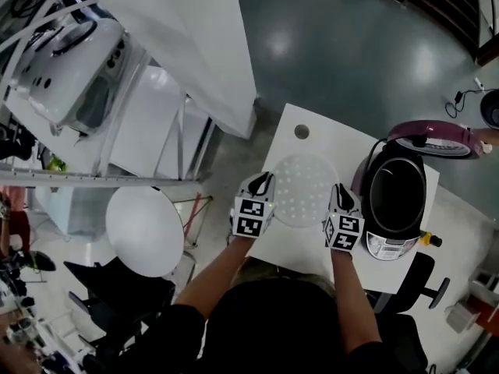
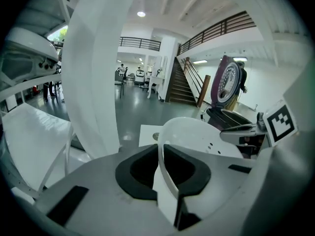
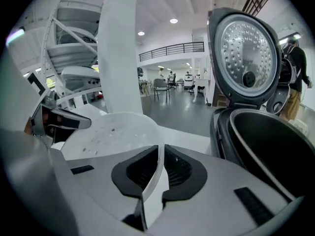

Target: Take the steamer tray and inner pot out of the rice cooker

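Jaws clamped on both sides! Our left gripper [image 1: 263, 179] bites one edge of the steamer tray [image 1: 304, 189] and our right gripper [image 1: 341, 189] bites the opposite edge, each with the thin white rim squeezed between its dark ribbed pads. We reckon the grips on opposite edges keep this shallow, light dish level.

The tray is out of the rice cooker [image 1: 396, 244] and sits low over the white table [image 1: 327, 139], just beside the cooker. We cannot tell if it touches down. It is round, matte white, plastic by the look, with small holes across its floor.

At right the lid [image 1: 433, 139] stands open, its metal inner plate dimpled. The dark, smooth inner pot [image 1: 396, 197] still sits in the body, next in line.
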`<state>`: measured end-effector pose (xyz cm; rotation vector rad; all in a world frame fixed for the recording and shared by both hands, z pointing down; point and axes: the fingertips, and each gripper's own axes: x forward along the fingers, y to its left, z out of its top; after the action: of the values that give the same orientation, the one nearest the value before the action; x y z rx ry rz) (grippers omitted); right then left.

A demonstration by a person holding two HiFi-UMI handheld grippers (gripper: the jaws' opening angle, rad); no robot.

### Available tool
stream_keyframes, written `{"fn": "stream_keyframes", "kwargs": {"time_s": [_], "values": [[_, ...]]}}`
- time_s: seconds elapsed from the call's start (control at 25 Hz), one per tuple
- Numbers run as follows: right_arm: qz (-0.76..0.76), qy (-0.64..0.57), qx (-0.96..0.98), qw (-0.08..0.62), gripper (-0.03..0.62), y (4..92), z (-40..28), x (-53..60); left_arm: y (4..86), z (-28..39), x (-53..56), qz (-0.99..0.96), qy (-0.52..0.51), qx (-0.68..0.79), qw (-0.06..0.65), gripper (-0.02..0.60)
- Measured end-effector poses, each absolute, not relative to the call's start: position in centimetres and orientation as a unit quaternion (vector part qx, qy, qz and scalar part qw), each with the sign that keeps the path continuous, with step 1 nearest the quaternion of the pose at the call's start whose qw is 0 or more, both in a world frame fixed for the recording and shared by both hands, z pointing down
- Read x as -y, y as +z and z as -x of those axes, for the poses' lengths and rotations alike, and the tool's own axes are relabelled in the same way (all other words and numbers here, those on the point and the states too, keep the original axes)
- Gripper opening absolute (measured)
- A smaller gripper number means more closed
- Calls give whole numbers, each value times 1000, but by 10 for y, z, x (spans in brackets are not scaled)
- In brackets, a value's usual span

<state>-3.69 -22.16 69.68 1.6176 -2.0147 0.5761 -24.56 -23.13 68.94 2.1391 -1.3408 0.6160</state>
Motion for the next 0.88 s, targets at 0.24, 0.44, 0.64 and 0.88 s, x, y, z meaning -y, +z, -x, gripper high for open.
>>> {"fn": "stream_keyframes", "kwargs": {"time_s": [0.24, 0.44, 0.64, 0.88], "values": [[-590, 232, 726, 265, 35, 748, 37, 220, 732, 244, 239, -792, 225, 483, 299, 29], [-592, 258, 716, 264, 34, 780, 39, 230, 760, 247, 252, -783, 237, 486, 307, 29], [-593, 269, 709, 269, 32, 803, 40, 234, 786, 249, 256, -775, 247, 488, 317, 28], [-597, 272, 706, 269, 29, 816, 43, 238, 810, 253, 260, -773, 256, 486, 316, 28]]}}
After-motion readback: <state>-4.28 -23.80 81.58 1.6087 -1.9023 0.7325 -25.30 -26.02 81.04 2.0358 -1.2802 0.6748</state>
